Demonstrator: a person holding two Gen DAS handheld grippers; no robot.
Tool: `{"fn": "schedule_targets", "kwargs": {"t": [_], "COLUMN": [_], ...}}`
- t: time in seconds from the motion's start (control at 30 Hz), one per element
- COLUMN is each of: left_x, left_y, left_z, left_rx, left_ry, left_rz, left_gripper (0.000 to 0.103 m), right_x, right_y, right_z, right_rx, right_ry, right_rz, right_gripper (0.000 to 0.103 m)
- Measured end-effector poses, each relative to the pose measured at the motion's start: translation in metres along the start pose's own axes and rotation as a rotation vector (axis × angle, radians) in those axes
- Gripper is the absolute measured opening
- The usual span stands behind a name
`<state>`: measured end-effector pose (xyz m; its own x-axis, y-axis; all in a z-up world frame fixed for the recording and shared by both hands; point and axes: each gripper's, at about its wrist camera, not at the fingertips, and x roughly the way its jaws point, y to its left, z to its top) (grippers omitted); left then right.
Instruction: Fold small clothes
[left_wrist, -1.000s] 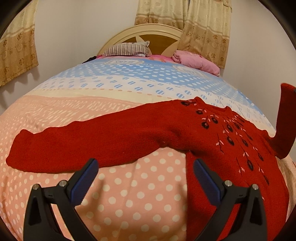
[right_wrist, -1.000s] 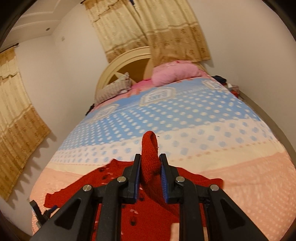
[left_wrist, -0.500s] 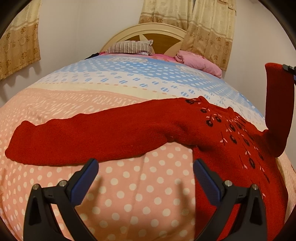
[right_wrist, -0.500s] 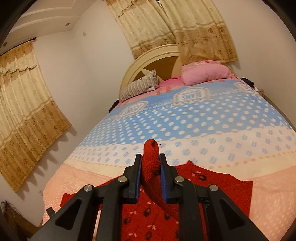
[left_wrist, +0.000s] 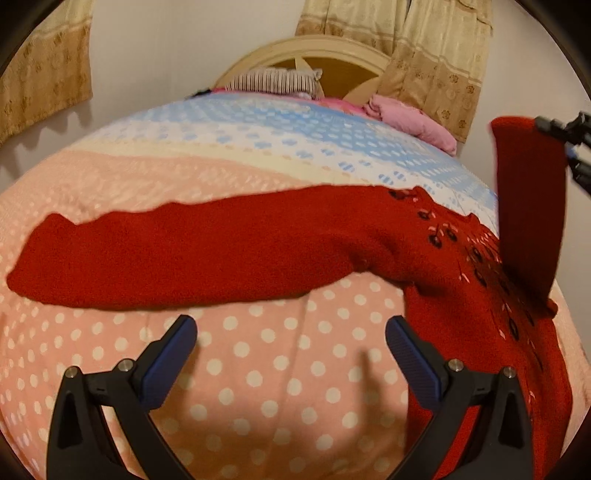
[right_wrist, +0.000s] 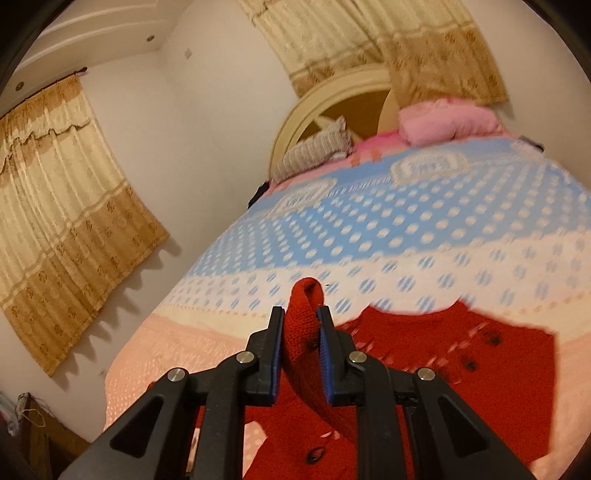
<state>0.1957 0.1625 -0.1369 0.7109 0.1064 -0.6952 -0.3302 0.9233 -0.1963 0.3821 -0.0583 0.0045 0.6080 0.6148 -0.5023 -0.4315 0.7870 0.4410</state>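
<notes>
A red knitted sweater (left_wrist: 461, 280) with small dark and pink flower marks lies flat on the dotted bedspread (left_wrist: 258, 369). One sleeve (left_wrist: 177, 254) stretches out flat to the left. My left gripper (left_wrist: 290, 332) is open and empty, just above the bedspread below that sleeve. My right gripper (right_wrist: 301, 336) is shut on the cuff of the other sleeve (right_wrist: 304, 321) and holds it up above the sweater body (right_wrist: 461, 354). In the left wrist view that raised sleeve (left_wrist: 528, 206) hangs at the right edge.
The bed has a pink lower part and a blue dotted upper part (right_wrist: 406, 221). A striped pillow (left_wrist: 273, 79), a pink pillow (right_wrist: 447, 120) and a cream headboard (left_wrist: 332, 48) are at the far end. Curtains (right_wrist: 62, 206) hang on the walls.
My right gripper has lifted the sleeve cuff higher and carried it leftward over the sweater body. My left gripper has drifted slightly, still open.
</notes>
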Motion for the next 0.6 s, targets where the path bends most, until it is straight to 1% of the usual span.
{"fn": "schedule_targets", "kwargs": {"t": [0.03,0.13,0.17,0.2,0.27,0.33,0.4,0.47,0.53,0.6], "left_x": [0.001,0.000,-0.001,-0.002,-0.006,-0.011,-0.020,-0.029,-0.037,-0.036], "left_y": [0.001,0.002,0.002,0.002,0.003,0.003,-0.002,-0.012,-0.030,-0.048], "left_z": [-0.001,-0.002,-0.003,-0.004,-0.005,-0.004,0.002,0.010,0.023,0.036], "left_rx": [-0.004,-0.009,-0.008,-0.004,0.001,0.012,0.035,0.078,0.132,0.157], "left_ry": [0.010,0.012,0.013,0.013,0.009,0.007,-0.014,-0.040,-0.051,-0.029], "left_rz": [-0.011,-0.023,-0.031,-0.044,-0.051,-0.061,-0.076,-0.102,-0.165,-0.247], "left_gripper": [0.103,0.103,0.103,0.103,0.103,0.103,0.103,0.103,0.103,0.103], "right_x": [0.012,0.046,0.057,0.068,0.074,0.067,0.051,0.035,0.016,-0.008], "right_y": [0.002,0.000,-0.001,-0.002,-0.007,-0.015,-0.029,-0.049,-0.075,-0.098], "right_z": [-0.008,-0.033,-0.043,-0.056,-0.071,-0.084,-0.094,-0.096,-0.096,-0.096], "right_rx": [0.001,0.017,0.022,0.028,0.038,0.036,0.021,0.036,0.059,0.073], "right_ry": [0.019,0.091,0.126,0.176,0.224,0.236,0.243,0.234,0.209,0.163], "right_rz": [0.006,0.084,0.089,0.090,0.101,0.117,0.065,0.018,-0.043,-0.141], "right_gripper": [0.018,0.018,0.022,0.043,0.073,0.073,0.073,0.073,0.073,0.073]}}
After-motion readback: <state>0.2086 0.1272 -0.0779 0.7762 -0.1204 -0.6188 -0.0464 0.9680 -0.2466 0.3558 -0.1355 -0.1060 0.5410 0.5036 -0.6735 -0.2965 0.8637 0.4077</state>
